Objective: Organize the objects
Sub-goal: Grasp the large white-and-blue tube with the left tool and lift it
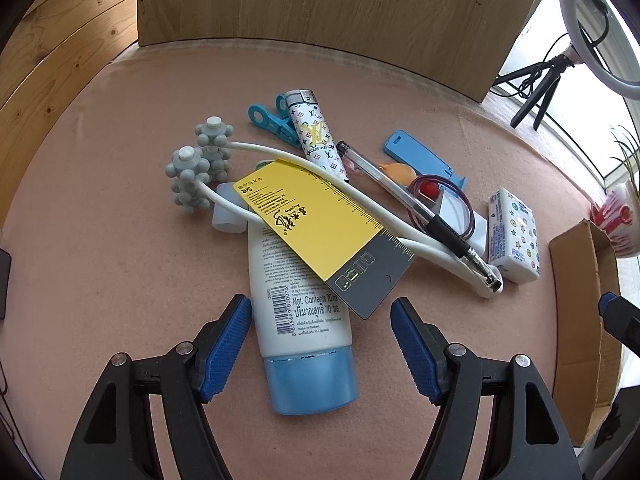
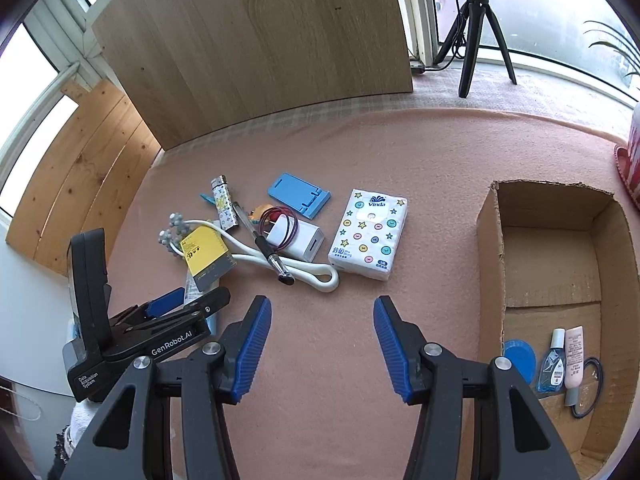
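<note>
below, left tool (image 1: 320,344) spread astride lotion tube (image 1: 300,312); right tool (image 2: 322,344) spread, empty, over bare mat (image 2: 320,400)

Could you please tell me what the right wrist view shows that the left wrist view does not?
Only the right wrist view shows inside the cardboard box, where two small bottles and a blue lid lie. Only the left wrist view shows the white tube's blue cap, between the open left gripper. Both show the tissue pack, pen and yellow card.
</note>
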The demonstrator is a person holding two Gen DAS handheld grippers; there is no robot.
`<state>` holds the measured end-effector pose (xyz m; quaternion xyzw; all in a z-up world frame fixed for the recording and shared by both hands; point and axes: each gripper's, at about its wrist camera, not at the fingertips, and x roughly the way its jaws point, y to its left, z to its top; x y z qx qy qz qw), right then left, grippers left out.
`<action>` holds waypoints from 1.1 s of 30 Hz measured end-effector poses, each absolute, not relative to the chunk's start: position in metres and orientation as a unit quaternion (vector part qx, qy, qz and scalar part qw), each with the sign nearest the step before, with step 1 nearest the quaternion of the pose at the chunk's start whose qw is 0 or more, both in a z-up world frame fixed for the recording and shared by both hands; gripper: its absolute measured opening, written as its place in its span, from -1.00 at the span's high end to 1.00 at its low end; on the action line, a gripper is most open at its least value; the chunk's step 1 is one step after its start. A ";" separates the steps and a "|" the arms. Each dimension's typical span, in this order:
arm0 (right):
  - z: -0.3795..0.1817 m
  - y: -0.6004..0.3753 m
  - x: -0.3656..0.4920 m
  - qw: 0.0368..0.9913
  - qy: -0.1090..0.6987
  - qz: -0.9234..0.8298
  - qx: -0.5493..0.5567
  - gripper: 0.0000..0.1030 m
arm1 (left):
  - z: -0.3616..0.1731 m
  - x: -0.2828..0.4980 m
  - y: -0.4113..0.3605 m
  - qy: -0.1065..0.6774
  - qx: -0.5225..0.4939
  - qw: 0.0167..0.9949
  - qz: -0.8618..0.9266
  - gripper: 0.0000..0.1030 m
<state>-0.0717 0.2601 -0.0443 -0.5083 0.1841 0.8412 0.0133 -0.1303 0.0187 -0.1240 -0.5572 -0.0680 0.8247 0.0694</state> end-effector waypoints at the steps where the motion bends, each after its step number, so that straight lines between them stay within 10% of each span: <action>1: -0.044 0.260 -0.074 0.012 0.185 0.841 -0.508 0.04 | -0.125 -0.131 0.018 -0.069 -0.557 0.068 0.825 -0.46; 9: -0.044 0.252 -0.086 0.005 0.179 0.841 -0.511 0.04 | -0.129 -0.133 0.007 -0.074 -0.547 0.056 0.832 -0.02; 33: -0.067 0.179 -0.135 -0.072 0.159 0.815 -0.553 0.04 | -0.128 -0.062 -0.052 -0.087 -0.537 0.045 0.838 0.03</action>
